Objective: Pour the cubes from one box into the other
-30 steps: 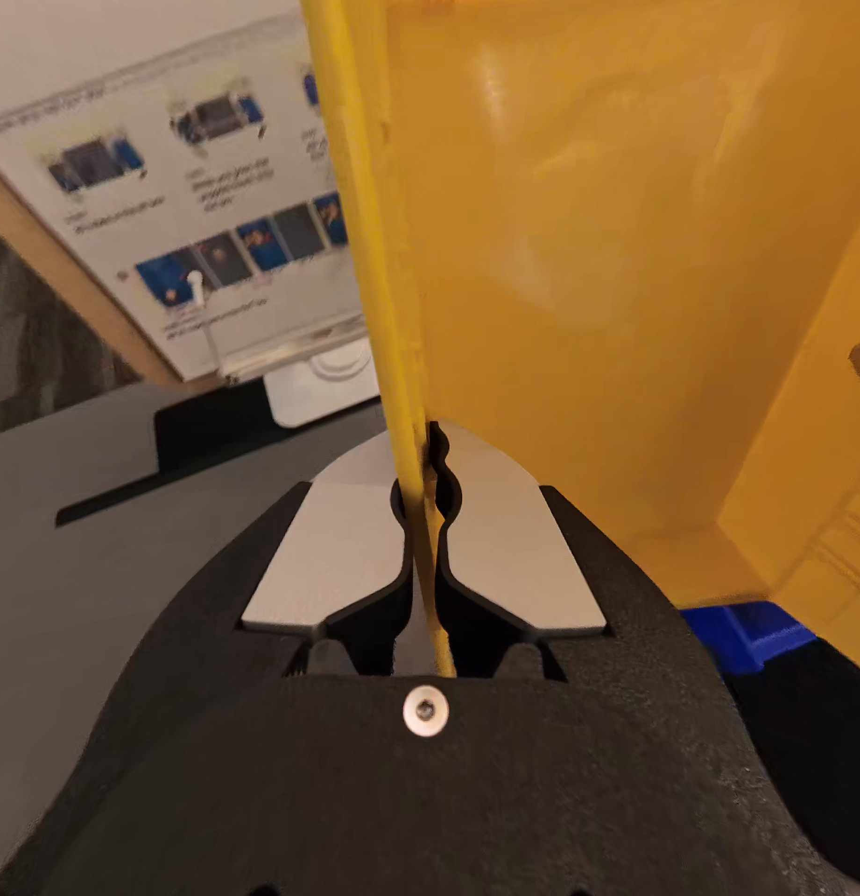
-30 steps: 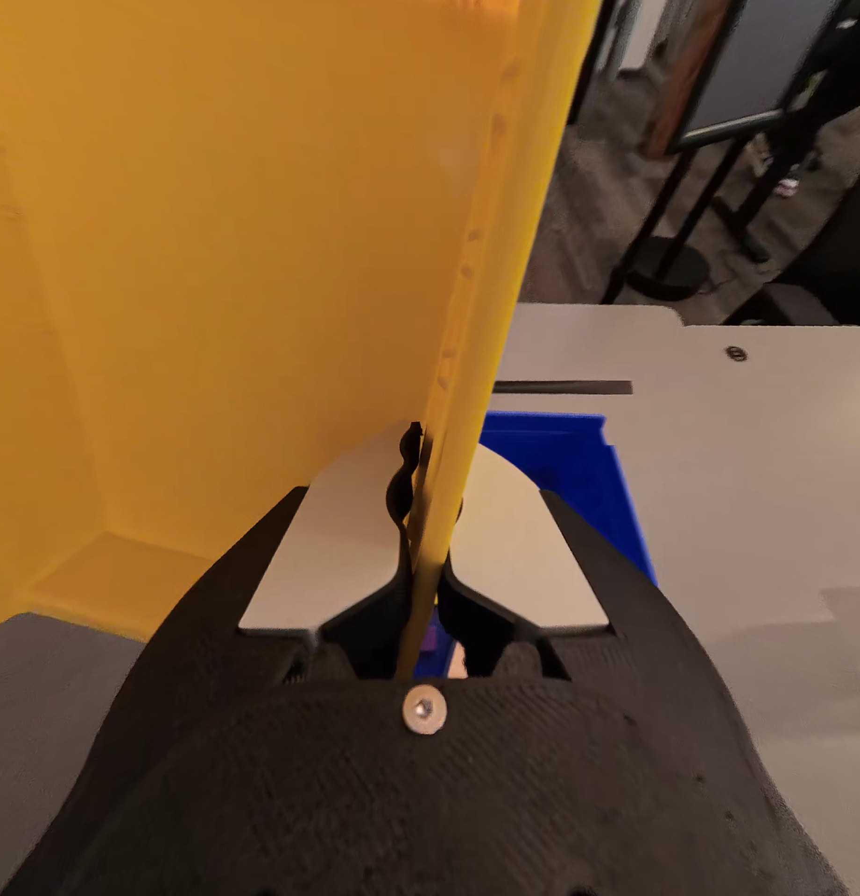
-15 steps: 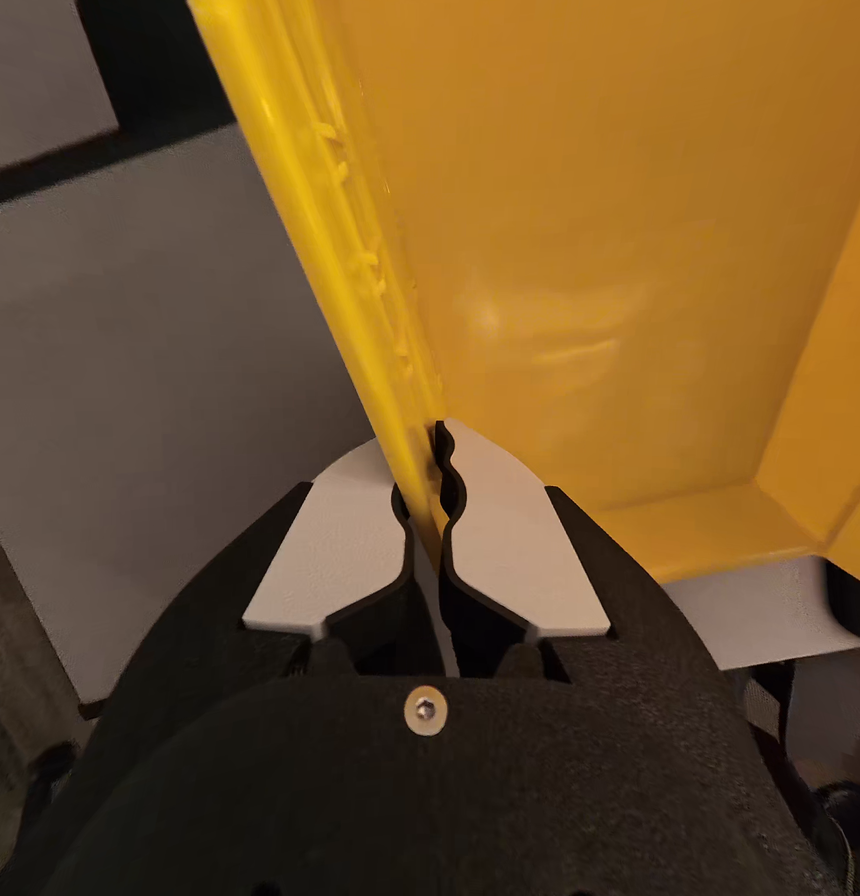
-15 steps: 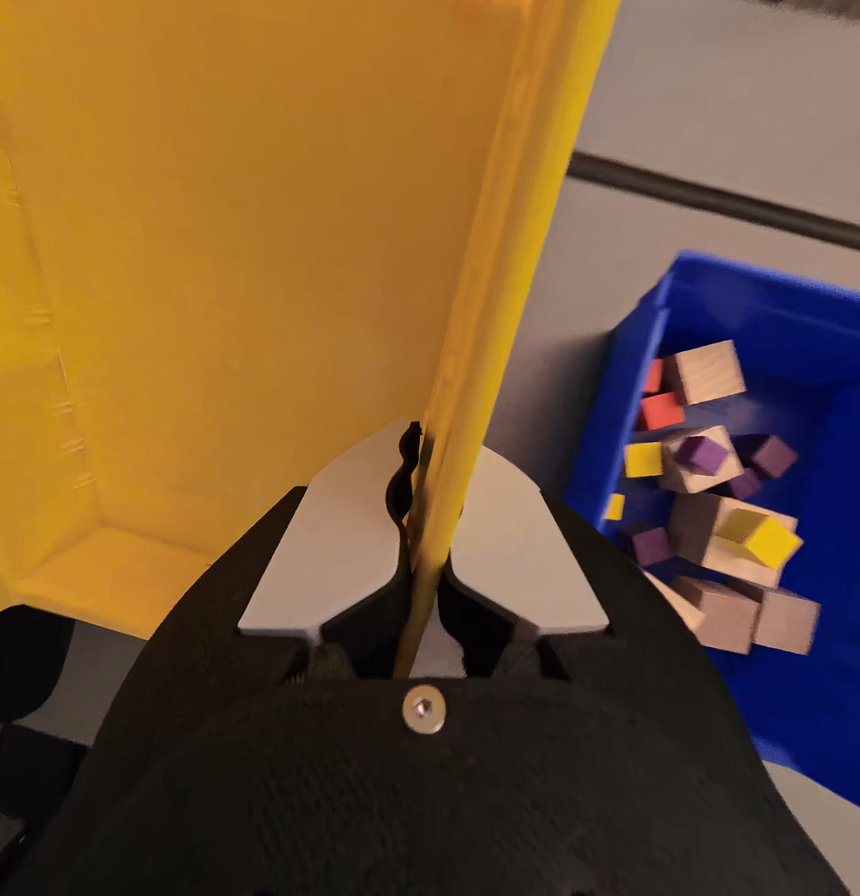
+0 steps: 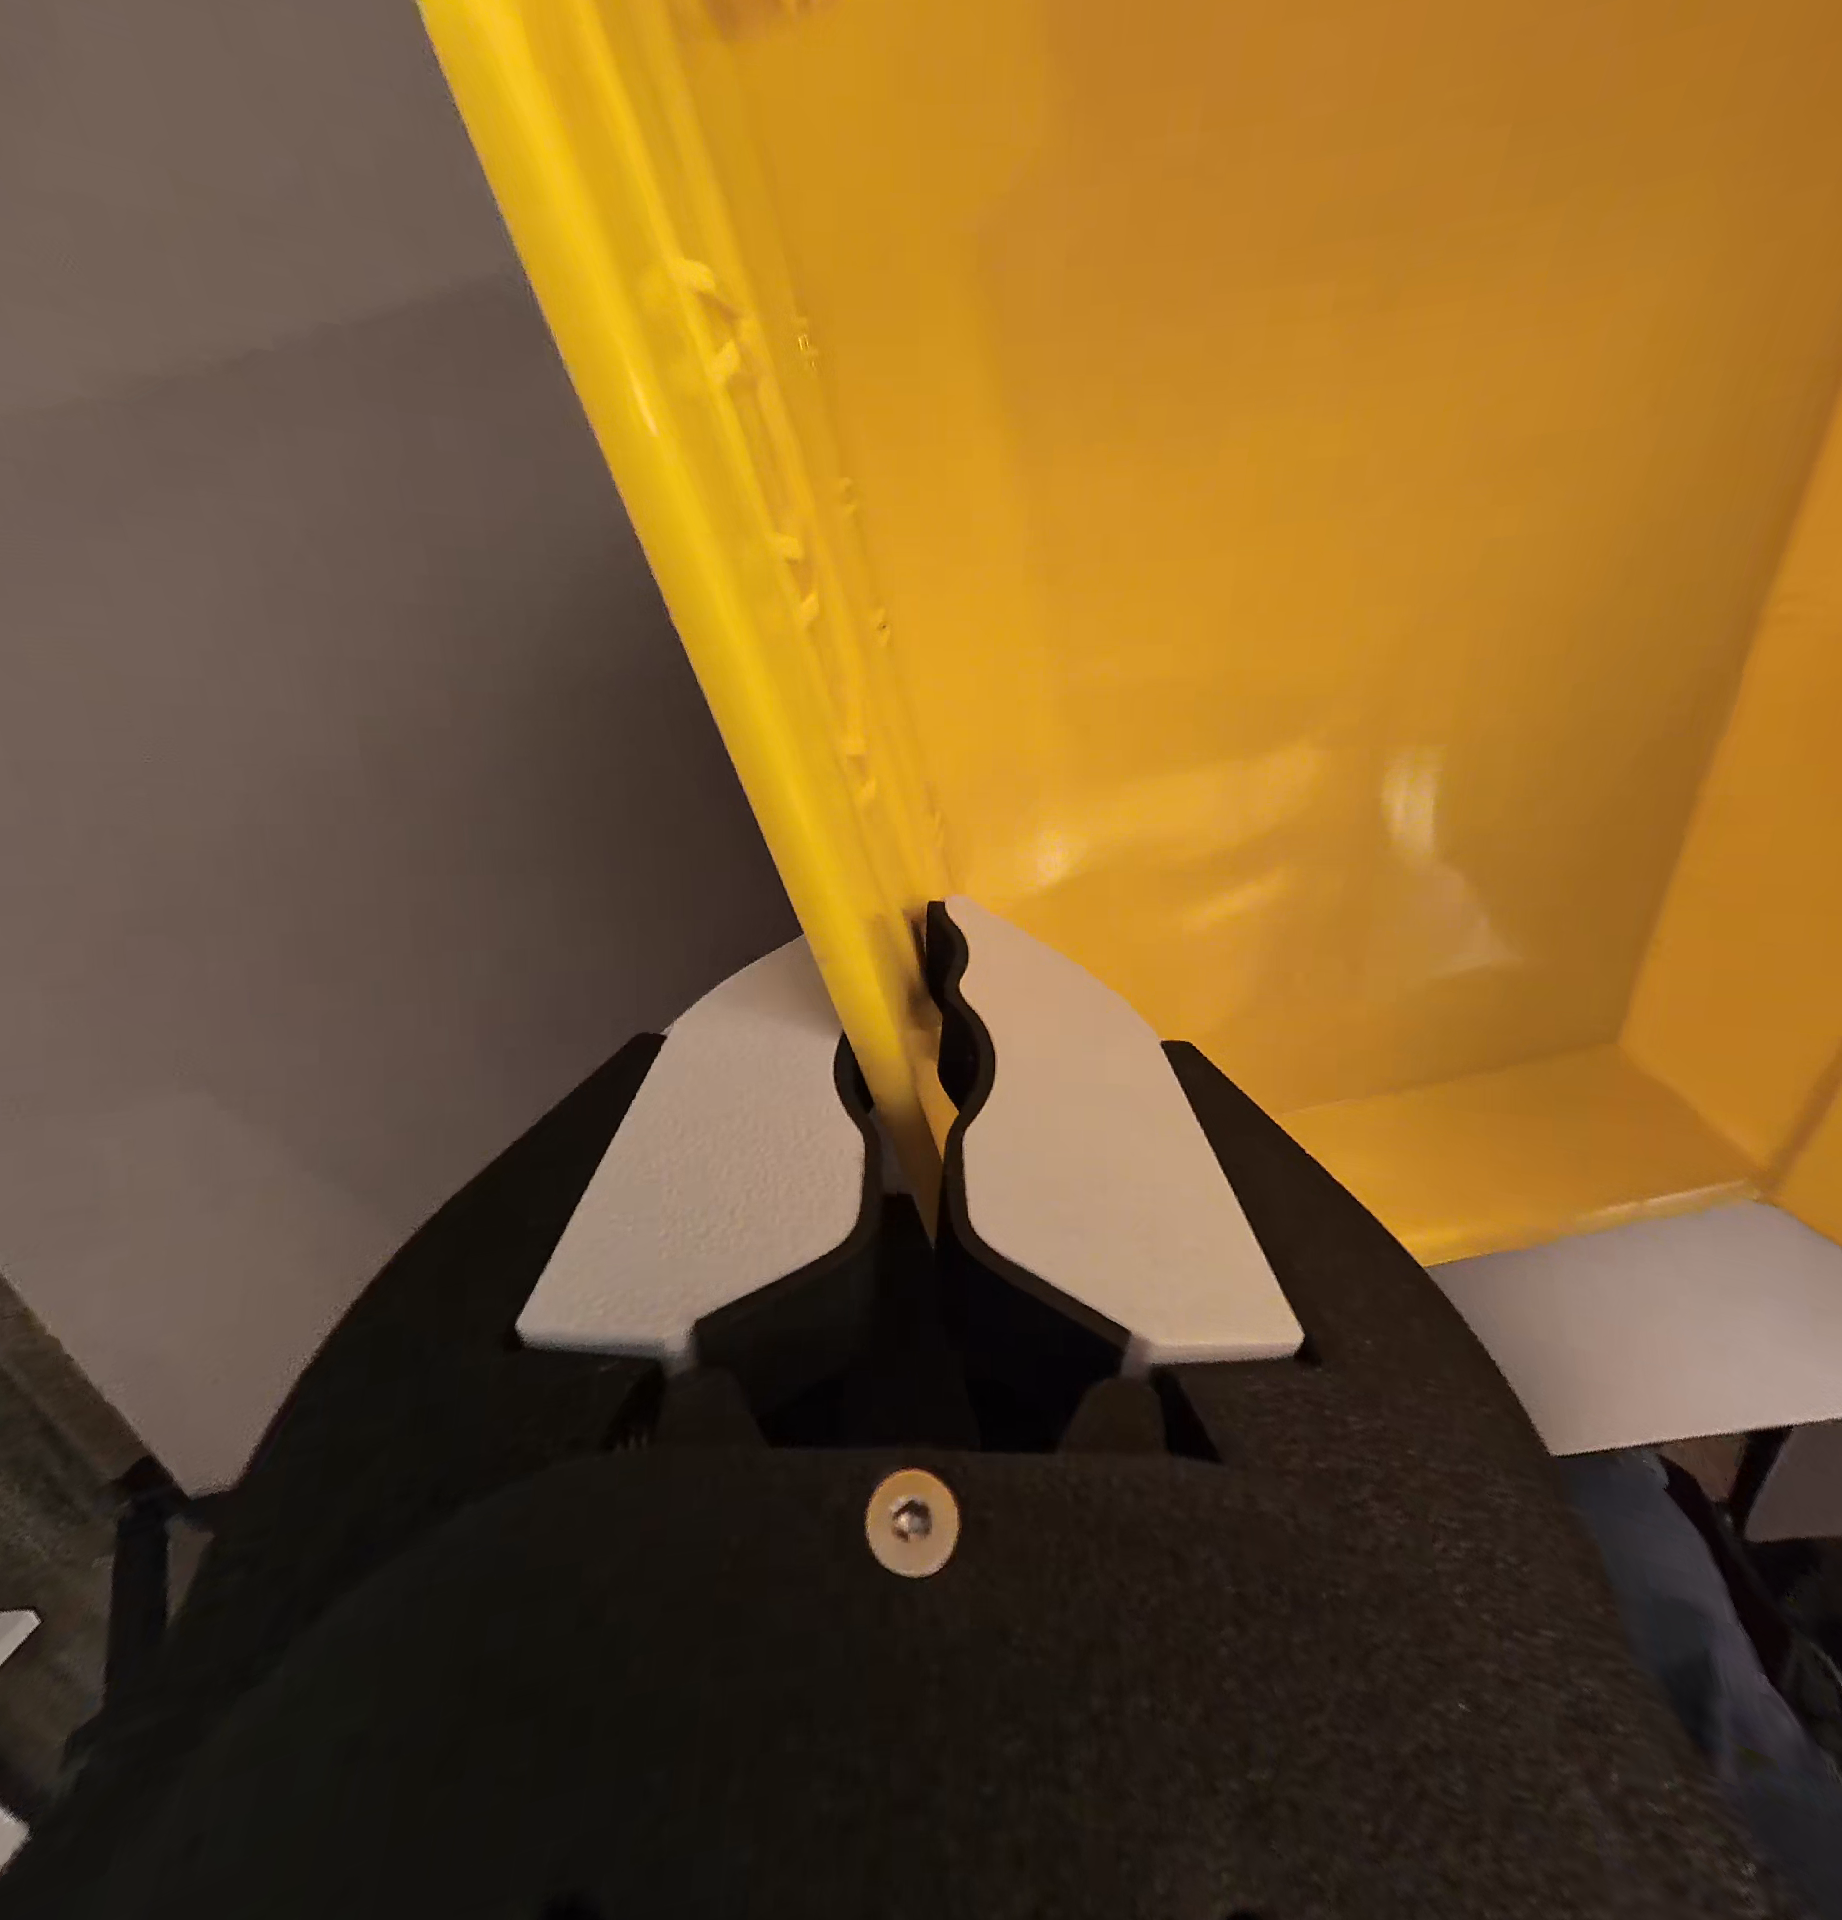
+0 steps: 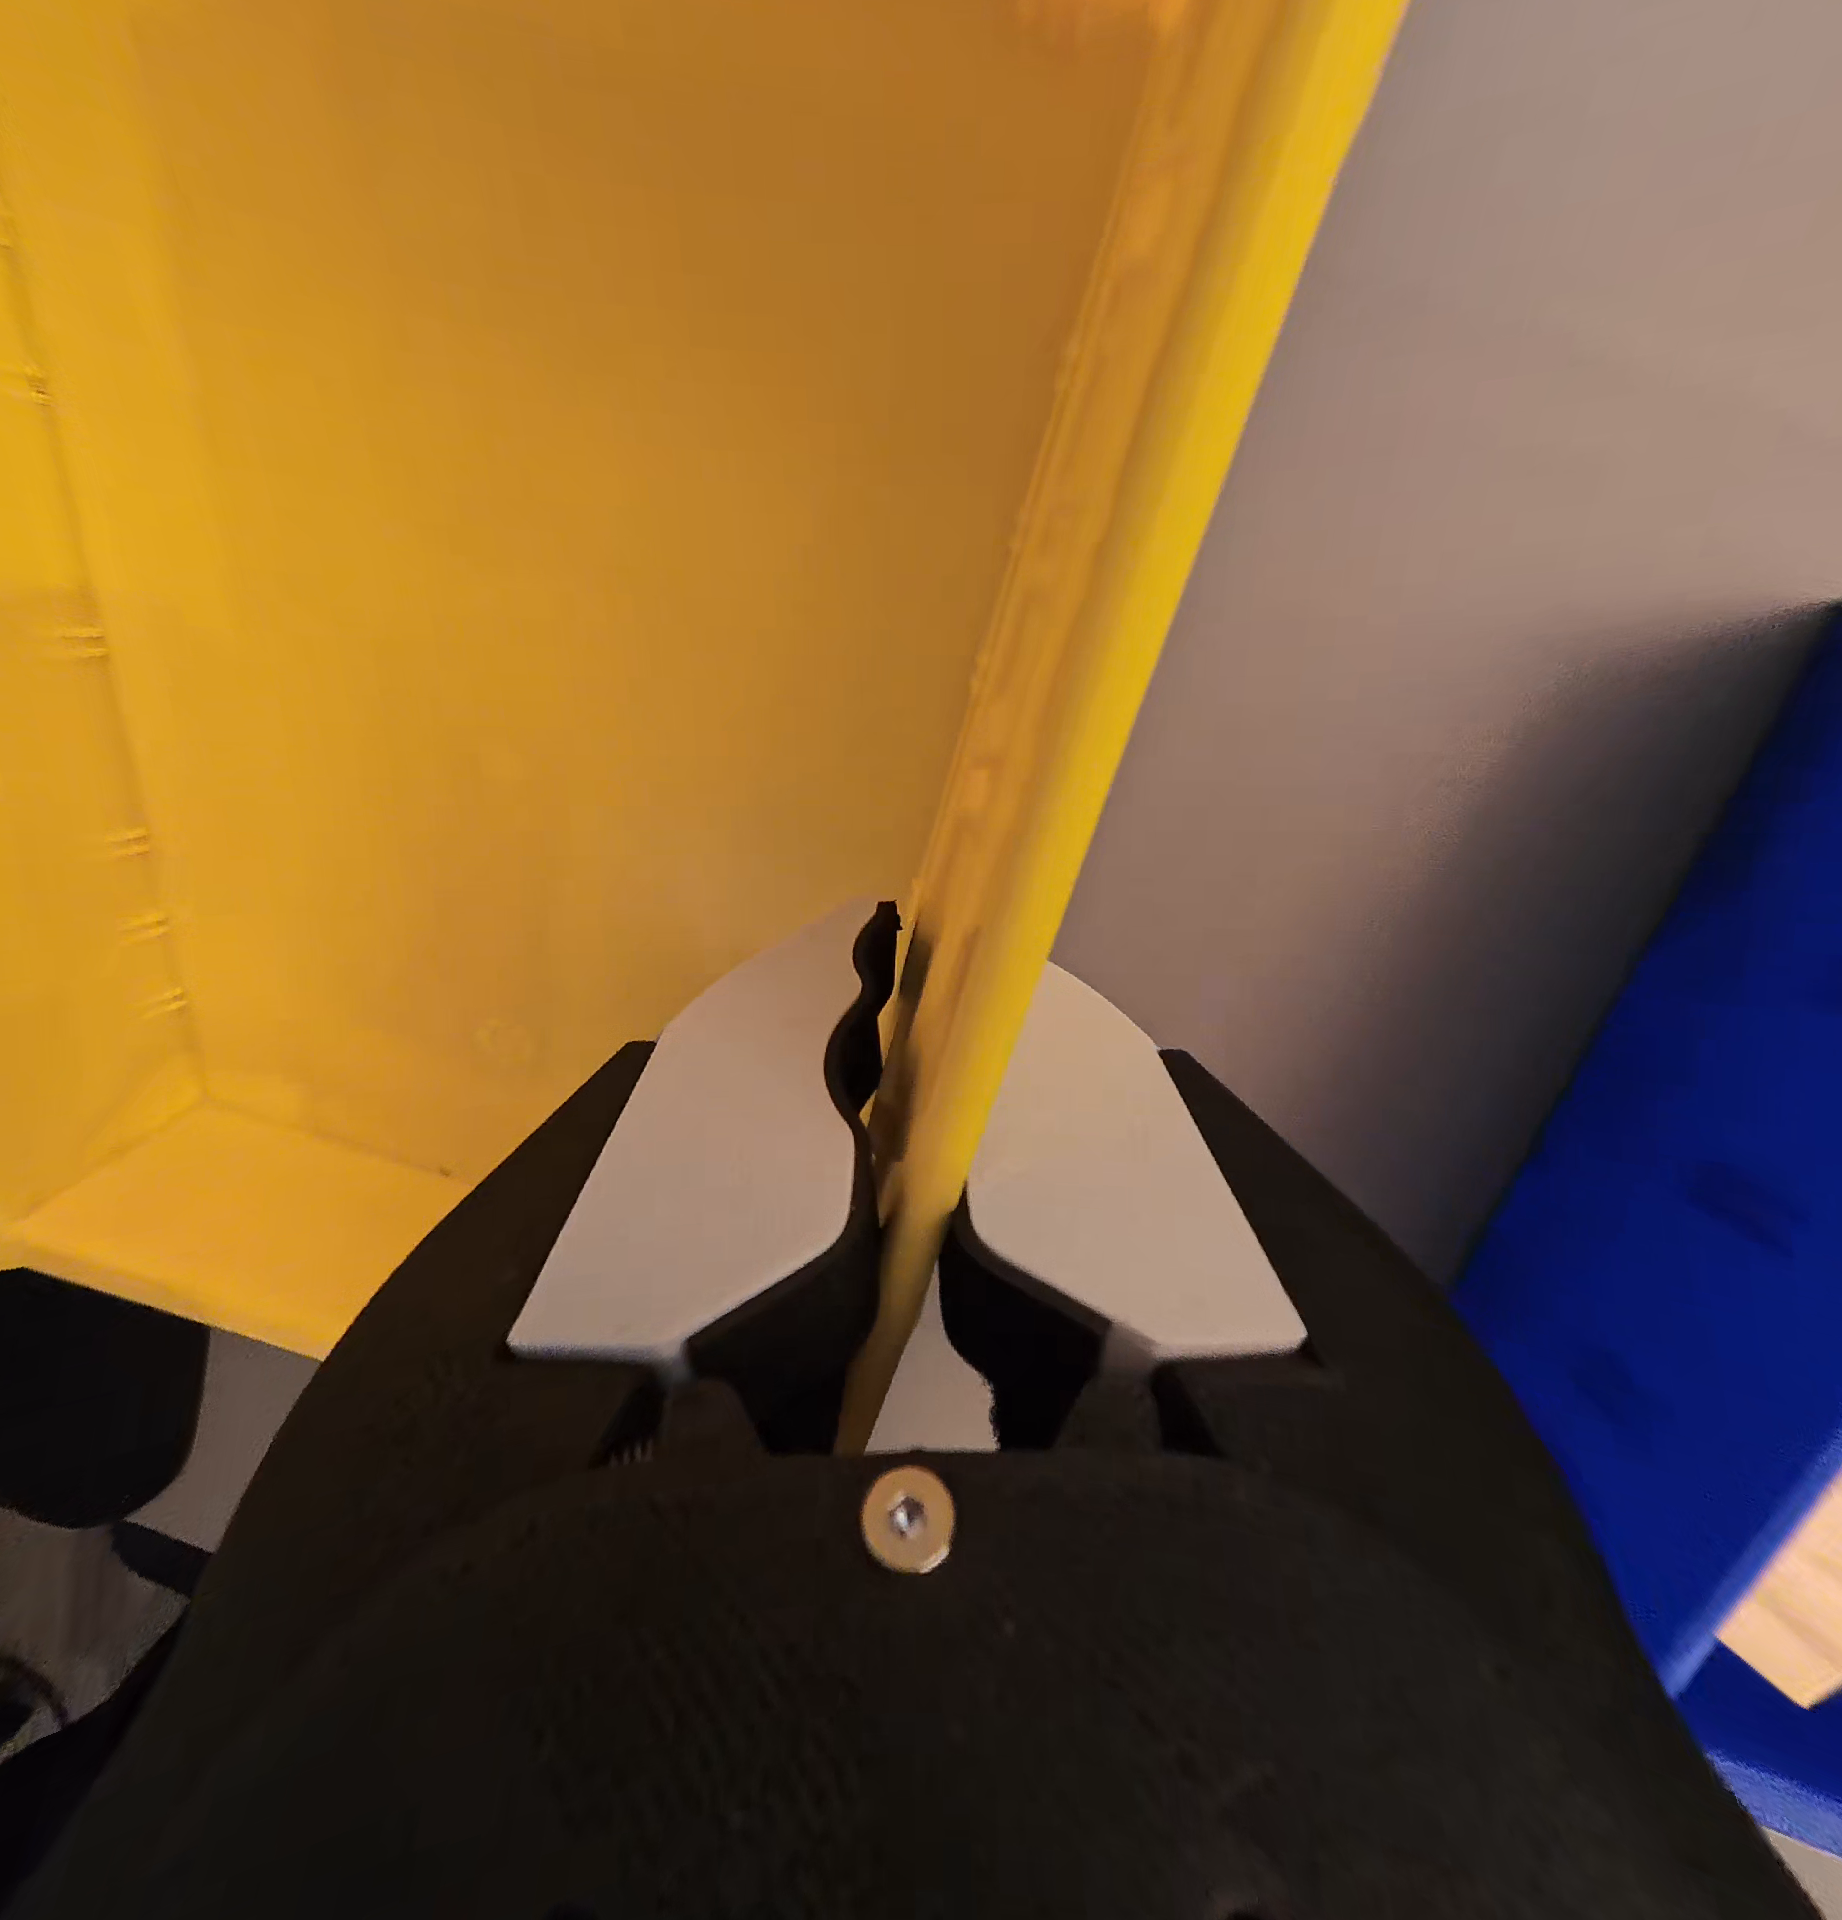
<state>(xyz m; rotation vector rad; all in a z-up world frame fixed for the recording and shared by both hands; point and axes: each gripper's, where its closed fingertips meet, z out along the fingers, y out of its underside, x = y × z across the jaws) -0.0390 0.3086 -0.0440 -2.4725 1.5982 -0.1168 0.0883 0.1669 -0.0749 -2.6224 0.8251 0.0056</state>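
Both grippers hold one yellow box. My left gripper is shut on the yellow box's left wall; the box's inside shows no cubes. My right gripper is shut on the same yellow box's right wall, and its inside is bare here too. A blue box sits on the table to the right of the yellow box. One wooden cube shows in it at the right edge; the rest of its contents are out of frame.
The grey table top lies under the yellow box, with its near edge at the bottom right. The table also shows between the two boxes in the right wrist view. Dark floor and chair parts lie below.
Both grippers have swung down and back with the yellow box, from facing the room to facing the table. The blue box with cubes has slid toward the right edge of the right wrist view.
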